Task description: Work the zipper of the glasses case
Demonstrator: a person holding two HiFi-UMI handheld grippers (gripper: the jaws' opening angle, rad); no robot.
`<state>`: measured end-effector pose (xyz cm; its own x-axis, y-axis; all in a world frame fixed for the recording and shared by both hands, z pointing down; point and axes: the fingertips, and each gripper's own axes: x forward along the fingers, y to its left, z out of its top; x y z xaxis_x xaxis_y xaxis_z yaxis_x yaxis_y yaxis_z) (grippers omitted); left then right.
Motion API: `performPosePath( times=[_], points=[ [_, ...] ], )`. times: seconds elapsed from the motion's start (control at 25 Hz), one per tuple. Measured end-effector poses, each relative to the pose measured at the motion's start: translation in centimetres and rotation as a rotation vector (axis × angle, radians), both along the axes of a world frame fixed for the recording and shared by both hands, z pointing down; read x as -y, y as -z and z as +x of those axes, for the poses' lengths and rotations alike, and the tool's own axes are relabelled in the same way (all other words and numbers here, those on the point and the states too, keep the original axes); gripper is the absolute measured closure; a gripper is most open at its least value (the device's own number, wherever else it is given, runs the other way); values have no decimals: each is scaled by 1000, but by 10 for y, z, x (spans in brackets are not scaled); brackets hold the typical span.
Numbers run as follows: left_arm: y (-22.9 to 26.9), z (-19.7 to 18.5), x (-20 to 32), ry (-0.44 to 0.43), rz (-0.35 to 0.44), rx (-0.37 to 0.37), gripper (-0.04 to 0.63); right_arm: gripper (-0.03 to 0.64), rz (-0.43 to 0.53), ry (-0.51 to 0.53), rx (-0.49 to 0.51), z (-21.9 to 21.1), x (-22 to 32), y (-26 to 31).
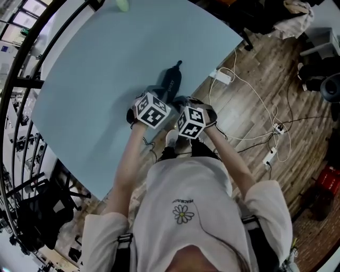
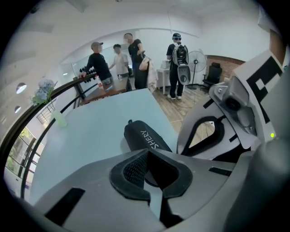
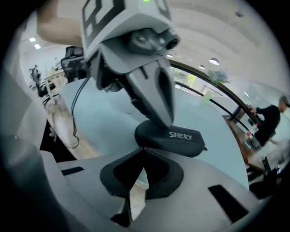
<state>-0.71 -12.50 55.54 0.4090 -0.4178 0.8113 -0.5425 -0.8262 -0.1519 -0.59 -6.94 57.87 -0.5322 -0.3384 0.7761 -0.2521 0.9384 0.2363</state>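
A black zippered glasses case (image 1: pixel 171 82) with white lettering lies on the light blue table (image 1: pixel 106 79), near its front edge. Both grippers hover side by side over the case's near end. In the left gripper view the left gripper (image 2: pixel 147 153) is shut, with the case (image 2: pixel 144 135) just beyond its tips and nothing seen between the pads. The right gripper (image 3: pixel 144 152) is shut too, a little short of the case (image 3: pixel 174 138). From there the left gripper's closed fingers (image 3: pixel 159 97) point down onto the case's top. A small tab (image 1: pixel 179 63) sticks out at the far end.
A pale green cup (image 1: pixel 122 4) stands at the table's far edge. White cables and a power strip (image 1: pixel 271 156) lie on the wooden floor to the right. A black railing (image 1: pixel 21 79) curves round the left. Several people (image 2: pixel 131 54) stand far behind the table.
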Motion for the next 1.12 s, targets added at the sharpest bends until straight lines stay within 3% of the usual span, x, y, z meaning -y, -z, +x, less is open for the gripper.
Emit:
performPosePath(
  times=[0.12,0.2,0.24,0.48,0.68,1.12],
  points=[
    [0,0,1,2,8,-2,583,607,20,-175,20,25,32,-4],
    [0,0,1,6,9,-3,583,484,-9,-227,-2,42,49,-13],
    [0,-1,1,10,8,-5,583,477,-25,-237,0,46,56,-15],
    [0,-1,1,20,9,-7,583,500,-70,-177,-8,34,57,-19],
    [-1,-1,2,37,15,-9,583,541,-141,-305,62,33,62,-20],
    [-1,-2,3,58,12,-26,583,589,-171,-417,115,32,62,-22]
  ],
)
